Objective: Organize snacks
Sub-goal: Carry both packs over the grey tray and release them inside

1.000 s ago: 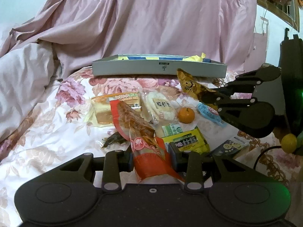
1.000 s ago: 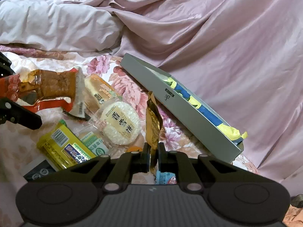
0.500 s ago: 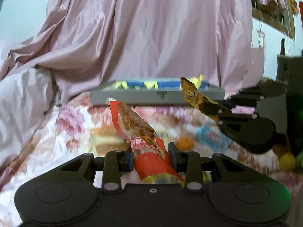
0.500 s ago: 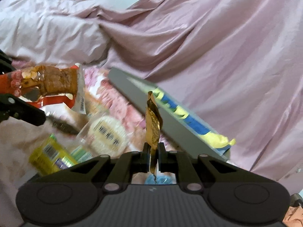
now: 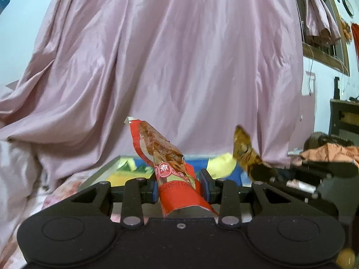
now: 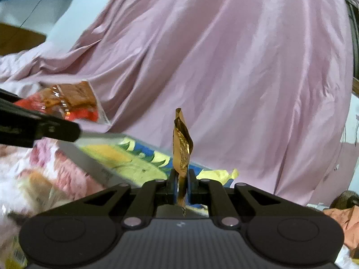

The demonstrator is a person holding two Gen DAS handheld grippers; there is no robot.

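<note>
Two snack packs are in your grip, one in each hand. Your left gripper (image 5: 177,187) has its fingers part-way closed on a red sausage pack (image 5: 172,170), the pads pressing its lower half from both sides. The pack slants up and away to the left, its clear upper end showing the brown contents. In the right wrist view the same red pack (image 6: 67,103) sits at the left edge, held above the bed.

Your right gripper (image 6: 181,187) has its fingers drawn almost fully together on a thin gold-brown wrapper (image 6: 182,150), which stands nearly upright between the pads, twisted along its length. In the left wrist view that wrapper (image 5: 245,154) shows to the right of the red pack, tilted up and left from the right gripper's dark fingers (image 5: 280,178).

Both packs hang over the near edge of a grey box (image 6: 89,163) lying on the floral bedsheet (image 6: 44,172). Inside the box you can see a yellow, blue and green printed lining (image 6: 139,157), and a pale yellow crumpled piece (image 5: 221,163) toward its right end. In the left wrist view the box (image 5: 101,172) is partly hidden behind your fingers.

A large pink satin cloth (image 5: 179,56) drapes behind the box and fills most of both views. Orange fabric (image 5: 329,151) lies at the far right. The bedsheet and whatever lies on it at the left of the right wrist view are blurred, so you cannot tell the items apart there.
</note>
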